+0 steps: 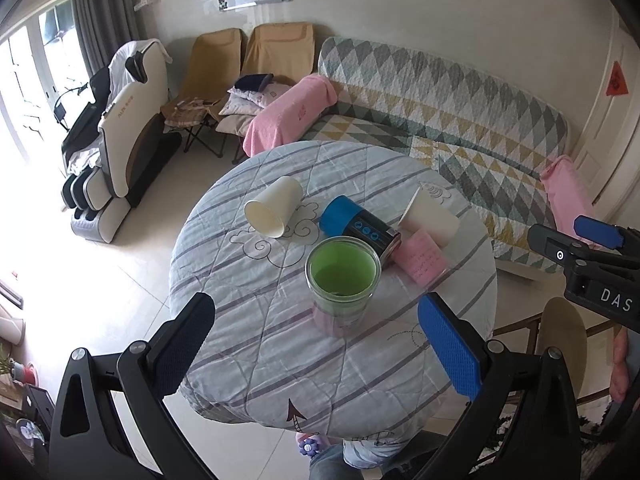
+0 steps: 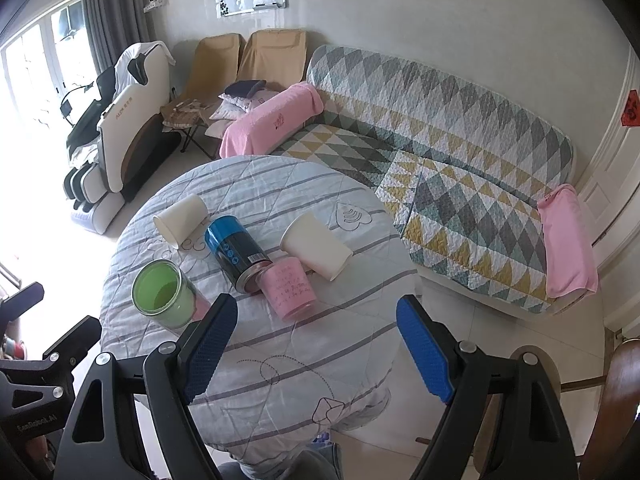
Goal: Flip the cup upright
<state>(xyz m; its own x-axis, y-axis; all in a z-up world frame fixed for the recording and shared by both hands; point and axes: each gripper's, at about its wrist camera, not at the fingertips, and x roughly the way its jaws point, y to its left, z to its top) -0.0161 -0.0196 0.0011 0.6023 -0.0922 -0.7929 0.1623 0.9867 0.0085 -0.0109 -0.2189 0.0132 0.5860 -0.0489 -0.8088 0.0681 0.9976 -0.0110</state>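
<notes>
Two white paper cups lie on their sides on the round table (image 1: 280,360): one at the far left (image 1: 274,210) (image 2: 181,221), one at the far right (image 1: 430,218) (image 2: 318,250). A pink cup (image 1: 420,260) (image 2: 290,290) stands mouth down. A blue can (image 1: 358,228) (image 2: 236,252) lies on its side. A green-lined glass jar (image 1: 343,280) (image 2: 164,294) stands upright. My left gripper (image 1: 316,348) is open and empty, above the table just short of the jar. My right gripper (image 2: 316,356) is open and empty, short of the pink cup; it also shows in the left wrist view (image 1: 588,256).
The table (image 2: 280,360) has a striped quilted cover. Behind it are a patterned sofa (image 1: 440,92) with pink towels, two tan folding chairs (image 1: 248,60) and a massage chair (image 1: 120,140). A wooden chair (image 2: 616,400) is at the right.
</notes>
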